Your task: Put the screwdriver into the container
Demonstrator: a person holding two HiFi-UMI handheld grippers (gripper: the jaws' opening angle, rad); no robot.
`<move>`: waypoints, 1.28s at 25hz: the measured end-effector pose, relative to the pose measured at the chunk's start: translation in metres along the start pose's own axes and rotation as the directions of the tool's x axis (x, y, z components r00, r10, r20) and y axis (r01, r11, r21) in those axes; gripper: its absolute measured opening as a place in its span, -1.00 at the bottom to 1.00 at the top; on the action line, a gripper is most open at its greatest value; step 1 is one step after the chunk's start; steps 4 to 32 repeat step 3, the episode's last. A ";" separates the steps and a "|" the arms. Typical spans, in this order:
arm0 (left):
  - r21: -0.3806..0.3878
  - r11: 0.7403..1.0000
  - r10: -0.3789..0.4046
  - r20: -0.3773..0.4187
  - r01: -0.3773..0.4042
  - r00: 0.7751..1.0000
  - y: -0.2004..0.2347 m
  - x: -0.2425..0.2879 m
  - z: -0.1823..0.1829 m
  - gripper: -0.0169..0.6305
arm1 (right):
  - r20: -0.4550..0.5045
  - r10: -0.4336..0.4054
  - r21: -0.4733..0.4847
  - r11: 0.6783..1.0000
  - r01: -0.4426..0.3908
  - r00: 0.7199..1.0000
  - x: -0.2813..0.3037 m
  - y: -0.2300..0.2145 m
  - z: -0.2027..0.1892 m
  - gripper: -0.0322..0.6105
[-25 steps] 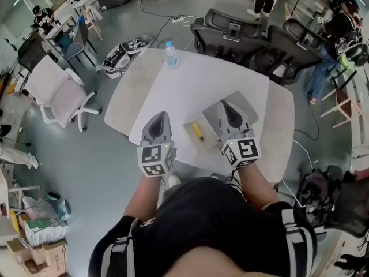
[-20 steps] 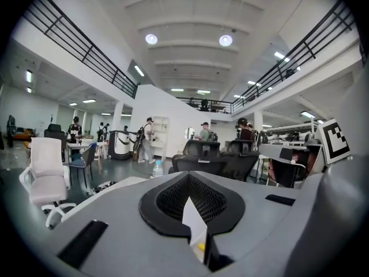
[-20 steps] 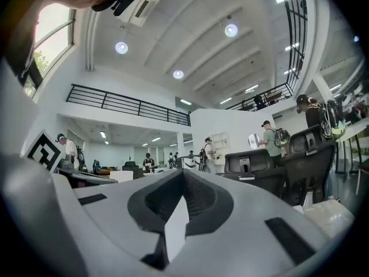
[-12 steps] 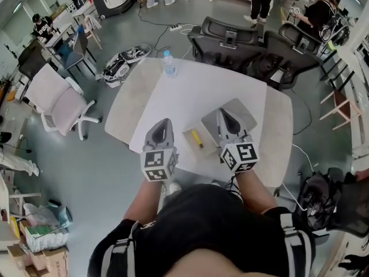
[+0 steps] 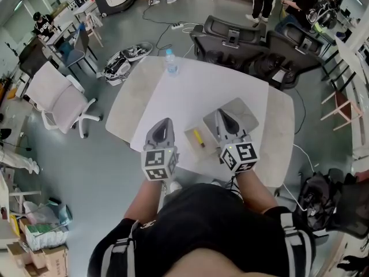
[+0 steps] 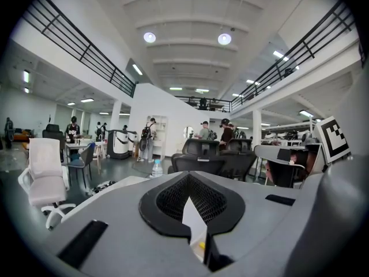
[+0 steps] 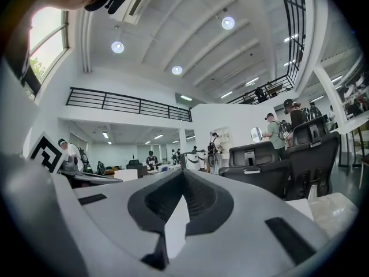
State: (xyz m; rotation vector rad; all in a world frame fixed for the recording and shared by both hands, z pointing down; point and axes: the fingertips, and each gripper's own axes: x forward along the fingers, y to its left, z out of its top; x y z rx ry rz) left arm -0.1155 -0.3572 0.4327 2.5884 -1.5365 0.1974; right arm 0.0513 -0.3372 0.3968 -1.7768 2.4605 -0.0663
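2 empty clenched claws, the left claw (image 5: 163, 124) and the right claw (image 5: 223, 115), hover over the white bench (image 5: 190, 91) flanking the shallow container (image 5: 188, 135), probably because the yellow-handled screwdriver (image 5: 198, 137) already lies inside it.

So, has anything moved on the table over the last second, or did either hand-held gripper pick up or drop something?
Nothing on the table visibly changed. The left hand-held gripper and the right hand-held gripper stayed shut and empty on either side of the container. The yellow screwdriver still lies in it. Only people in the background walked on.
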 end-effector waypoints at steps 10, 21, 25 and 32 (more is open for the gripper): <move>-0.003 1.000 0.001 -0.002 -0.001 1.000 0.005 -0.002 -0.003 -0.94 | 0.002 0.009 0.001 1.000 -0.009 1.000 0.001 0.006 -0.001 -0.87; -0.003 1.000 0.001 -0.002 -0.001 1.000 0.005 -0.002 -0.003 -0.94 | 0.002 0.009 0.001 1.000 -0.009 1.000 0.001 0.006 -0.001 -0.87; -0.003 1.000 0.001 -0.002 -0.001 1.000 0.005 -0.002 -0.003 -0.94 | 0.002 0.009 0.001 1.000 -0.009 1.000 0.001 0.006 -0.001 -0.87; -0.003 1.000 0.001 -0.002 -0.001 1.000 0.005 -0.002 -0.003 -0.94 | 0.002 0.009 0.001 1.000 -0.009 1.000 0.001 0.006 -0.001 -0.87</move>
